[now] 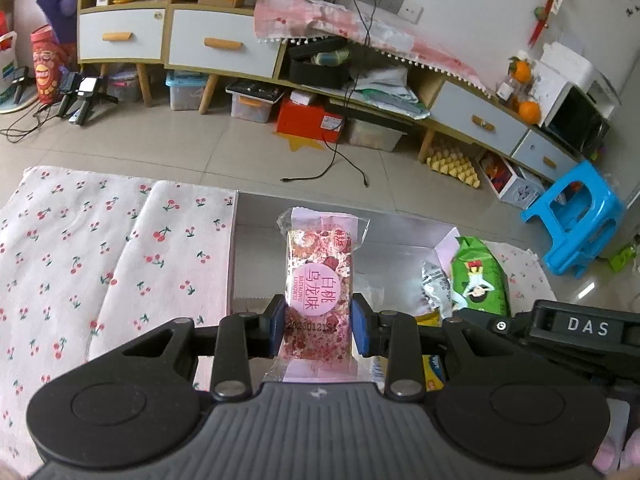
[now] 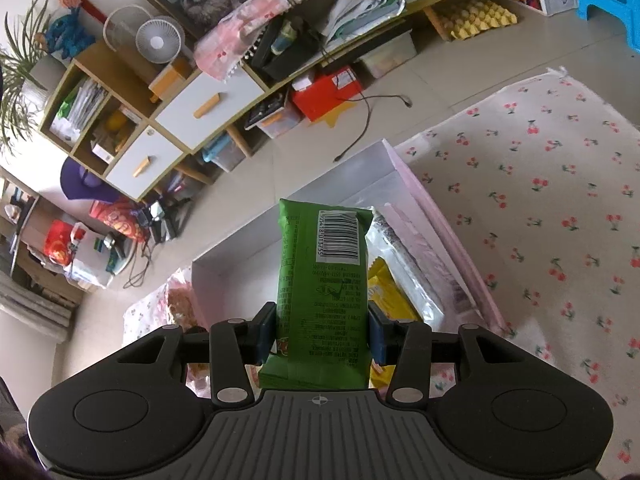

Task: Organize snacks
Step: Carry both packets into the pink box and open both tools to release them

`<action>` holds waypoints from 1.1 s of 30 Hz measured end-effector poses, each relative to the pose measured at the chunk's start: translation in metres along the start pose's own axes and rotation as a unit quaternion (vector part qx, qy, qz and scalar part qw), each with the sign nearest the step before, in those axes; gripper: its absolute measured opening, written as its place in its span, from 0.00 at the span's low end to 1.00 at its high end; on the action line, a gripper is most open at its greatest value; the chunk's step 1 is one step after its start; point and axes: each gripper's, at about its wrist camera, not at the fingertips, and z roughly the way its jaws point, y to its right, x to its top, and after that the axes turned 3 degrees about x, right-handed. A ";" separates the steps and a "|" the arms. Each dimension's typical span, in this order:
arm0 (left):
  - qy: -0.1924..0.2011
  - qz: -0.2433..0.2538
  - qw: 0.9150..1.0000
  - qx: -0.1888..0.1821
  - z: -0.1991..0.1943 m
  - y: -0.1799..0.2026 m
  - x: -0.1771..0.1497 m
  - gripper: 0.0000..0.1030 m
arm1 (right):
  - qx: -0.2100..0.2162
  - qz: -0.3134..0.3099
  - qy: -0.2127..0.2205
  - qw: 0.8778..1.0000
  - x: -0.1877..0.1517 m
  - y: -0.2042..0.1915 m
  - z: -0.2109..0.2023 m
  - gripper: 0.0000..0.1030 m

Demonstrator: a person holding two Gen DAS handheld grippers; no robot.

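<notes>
My left gripper (image 1: 319, 326) is shut on a pink snack bar (image 1: 320, 276) with a round pink label, held upright above the open white box (image 1: 256, 240). The right gripper's body (image 1: 560, 332) shows at the right edge of the left wrist view, with a green snack pack (image 1: 478, 276) ahead of it. In the right wrist view my right gripper (image 2: 322, 334) is shut on that green snack pack (image 2: 324, 276), barcode side up, over the same white box (image 2: 232, 256). Inside the box lie a yellow packet (image 2: 390, 292) and clear-wrapped snacks (image 2: 404, 248).
The box sits on a white cloth with cherry print (image 1: 100, 248) (image 2: 540, 220). Behind it are tiled floor (image 1: 240, 152) with loose cables, a low cabinet with drawers (image 1: 216, 44), storage boxes, and a blue plastic stool (image 1: 576, 216) at the right.
</notes>
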 end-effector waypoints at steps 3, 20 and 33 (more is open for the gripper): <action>0.006 0.004 1.000 0.001 0.006 -0.004 -0.003 0.30 | 0.010 0.000 -0.005 1.000 -0.001 0.002 0.012 0.43; -0.009 0.032 0.999 0.022 0.032 0.000 -0.003 0.30 | -0.016 -0.026 -0.010 0.999 0.001 0.002 0.037 0.44; -0.016 0.024 0.999 0.014 0.031 -0.001 -0.003 0.58 | -0.013 -0.009 -0.009 1.000 0.005 0.008 0.033 0.57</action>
